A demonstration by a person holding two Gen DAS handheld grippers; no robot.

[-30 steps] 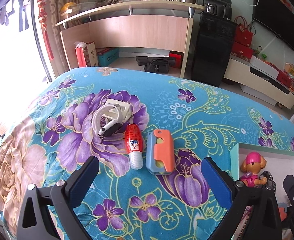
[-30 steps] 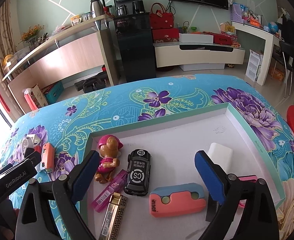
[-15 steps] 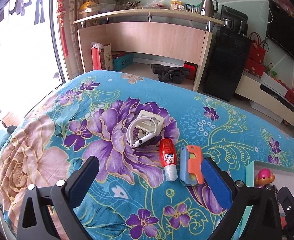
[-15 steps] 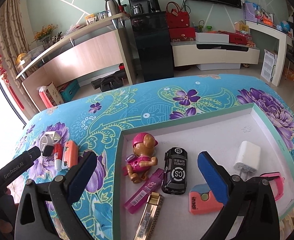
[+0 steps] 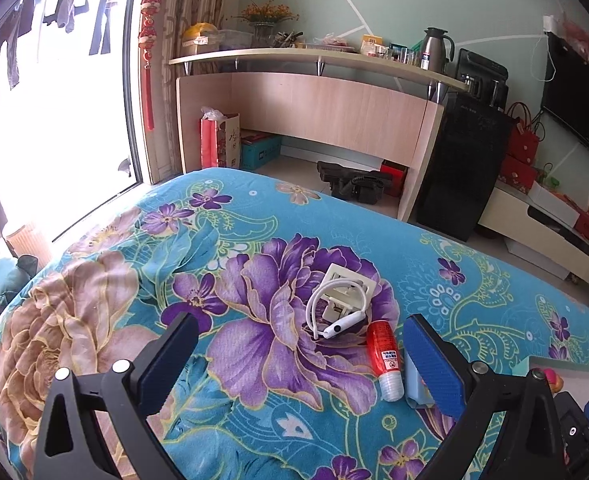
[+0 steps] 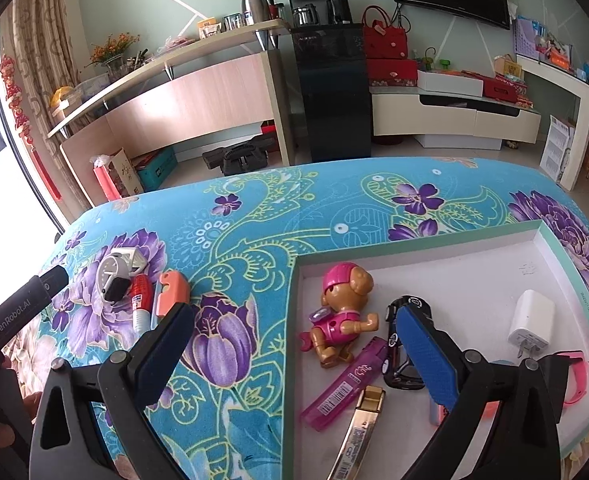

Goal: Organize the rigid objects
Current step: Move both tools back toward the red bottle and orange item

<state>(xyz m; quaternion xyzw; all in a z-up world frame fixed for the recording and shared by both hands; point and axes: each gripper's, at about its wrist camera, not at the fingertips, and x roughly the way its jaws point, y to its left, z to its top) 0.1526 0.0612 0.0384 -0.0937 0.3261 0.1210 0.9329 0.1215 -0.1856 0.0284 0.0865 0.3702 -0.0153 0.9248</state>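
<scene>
Between my left gripper's [image 5: 296,362] wide-spread blue pads lies only flowered cloth; nothing is held. Just beyond its right pad [image 5: 434,364], on the blue floral tablecloth [image 5: 254,240], three loose things sit in a row: a small red bottle [image 5: 384,354] with a clear cap and a white label, lying on its side; touching its far end, a white cable loop [image 5: 334,308] resting on a square white socket plate [image 5: 348,280]; and on the bottle's other side a blue-and-orange block [image 5: 414,384], mostly hidden behind my pad.

My right gripper [image 6: 290,350] is also spread wide and empty, hovering over the near left corner of the shallow white tray [image 6: 414,252] with its teal rim. Its left pad [image 6: 166,352] hangs over the cloth outside the tray, its right pad [image 6: 424,354] over the tray floor. Inside the tray, nearest that corner, a pink-helmeted toy pup [image 6: 340,314] lies on its back. Beside it a translucent pink lighter [image 6: 344,386] and a gold lighter [image 6: 364,428] lie side by side. A black toy car [image 6: 400,344] shows partly behind my right pad. Farther along, a white charger plug [image 6: 532,320] lies near the tray's right wall, with a pink band [image 6: 576,376] just this side of it. A salmon piece [image 6: 438,412] peeks under my right finger; I cannot tell what it is.
</scene>
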